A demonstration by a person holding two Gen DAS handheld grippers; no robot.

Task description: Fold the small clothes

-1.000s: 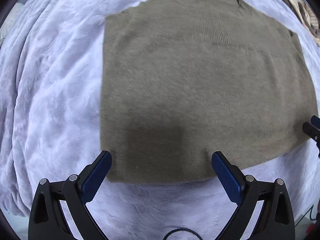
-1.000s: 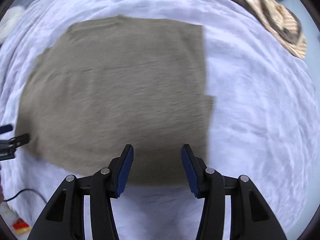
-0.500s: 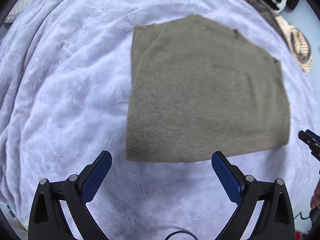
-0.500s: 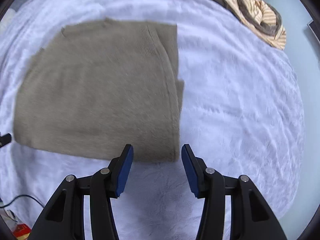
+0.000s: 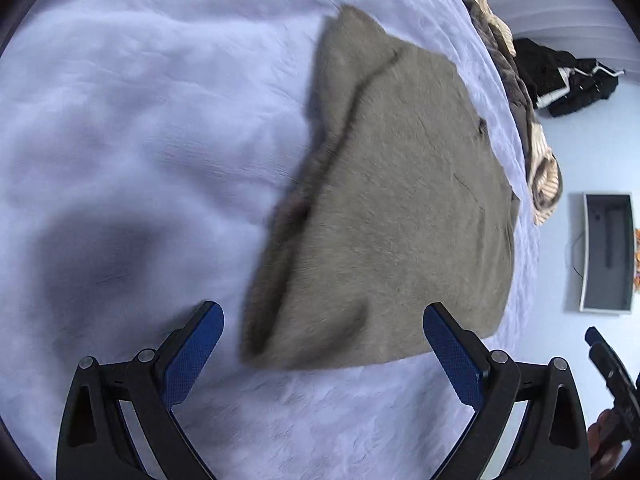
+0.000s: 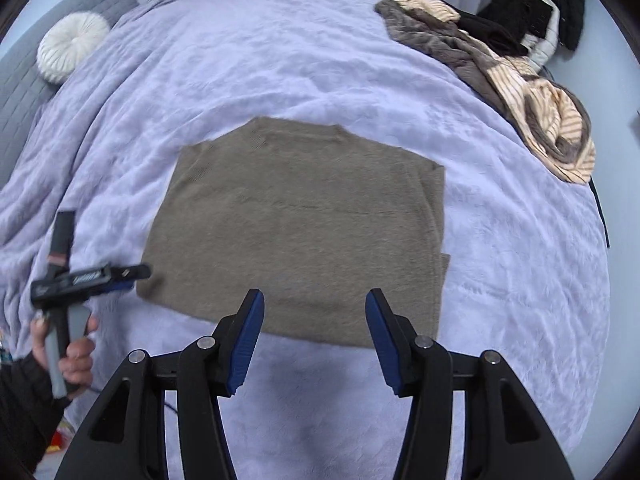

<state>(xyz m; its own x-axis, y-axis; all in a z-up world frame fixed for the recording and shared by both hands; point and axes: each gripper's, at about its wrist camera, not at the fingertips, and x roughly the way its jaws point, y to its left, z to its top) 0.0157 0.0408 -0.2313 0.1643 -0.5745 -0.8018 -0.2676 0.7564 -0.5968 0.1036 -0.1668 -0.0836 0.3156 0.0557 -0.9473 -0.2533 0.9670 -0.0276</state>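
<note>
A folded olive-brown knit garment (image 5: 400, 200) (image 6: 300, 232) lies flat on the lavender blanket (image 6: 320, 60), roughly square, with layered edges along one side. My left gripper (image 5: 323, 312) hovers open over the garment's near corner with nothing between its fingers. In the right wrist view the left gripper (image 6: 120, 274) appears at the garment's left edge, held by a hand (image 6: 68, 344). My right gripper (image 6: 315, 296) hangs high above the garment's near edge; its jaws are opening and hold nothing. Its tip (image 5: 600, 344) shows at the left wrist view's right edge.
A pile of striped and grey clothes (image 6: 520, 80) lies at the blanket's far right, with black clothing (image 6: 532, 12) behind it. A round white cushion (image 6: 72, 52) sits at the far left. A grey open box (image 5: 608, 252) stands on the floor beside the bed.
Both grippers have drawn back from the garment. The right one rose, so more of the bed shows. The left one swung and rolled, so the garment now sits tilted at the right.
</note>
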